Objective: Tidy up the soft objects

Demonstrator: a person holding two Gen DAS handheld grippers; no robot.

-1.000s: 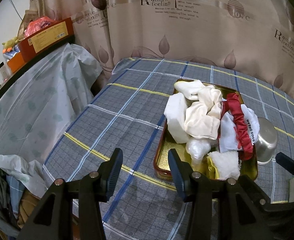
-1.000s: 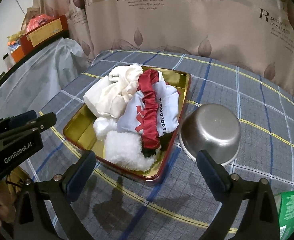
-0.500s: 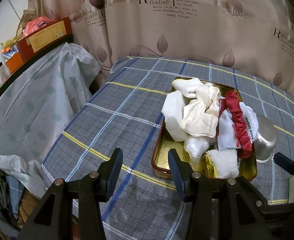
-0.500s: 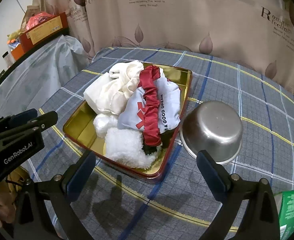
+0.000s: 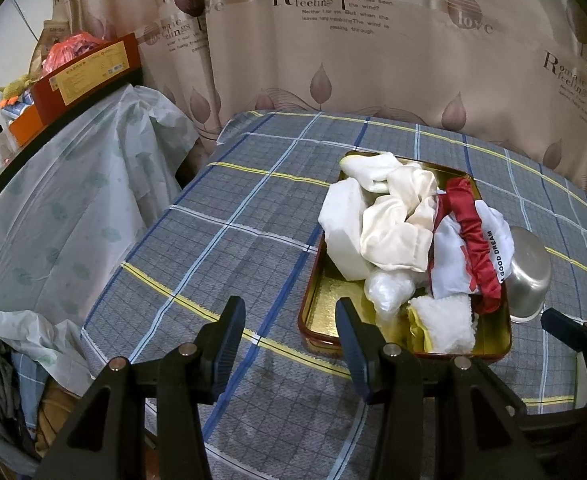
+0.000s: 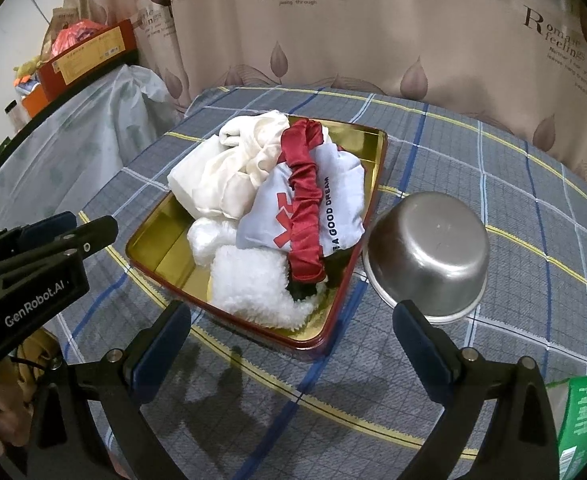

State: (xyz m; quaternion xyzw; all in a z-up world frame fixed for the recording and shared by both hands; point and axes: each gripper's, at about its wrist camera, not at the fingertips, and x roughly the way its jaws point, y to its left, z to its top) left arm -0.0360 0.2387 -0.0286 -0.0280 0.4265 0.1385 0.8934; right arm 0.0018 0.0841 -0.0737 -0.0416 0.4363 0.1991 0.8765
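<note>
I find both tongs empty and spread apart. The left tongs [image 5: 289, 336] hover low over the checked cloth of the desk [image 5: 221, 248], just short of the near left corner of the gold tray [image 5: 321, 316]. The right tongs [image 6: 291, 330] stand much wider, framing the tray's near edge, with the steel bowl [image 6: 427, 254] upside down on the desk just beside the tray's right wall.

Change over the last second is slight. In both views the tray and its load sit a little farther from the lens and a little higher in the frame than before, so I read both rigs as having drawn back or lifted a touch. Neither pair has altered its gap. Nothing in the tray has shifted.

The soft objects all lie heaped inside the tray:
- cream fabric [image 6: 229, 176] bunched at the far left;
- a white printed pouch [image 6: 333, 208] with a red scrunchie [image 6: 303, 216] draped over it;
- a fluffy white piece [image 6: 253, 284] at the near end, beside a clear wrapped bundle [image 6: 205, 240].

No soft item lies loose on the desk in either view.

Judgement: this layout fits a pile waiting to be sorted out of the tray, and equally a pile just gathered into it. The small retreat does not settle which.
</note>
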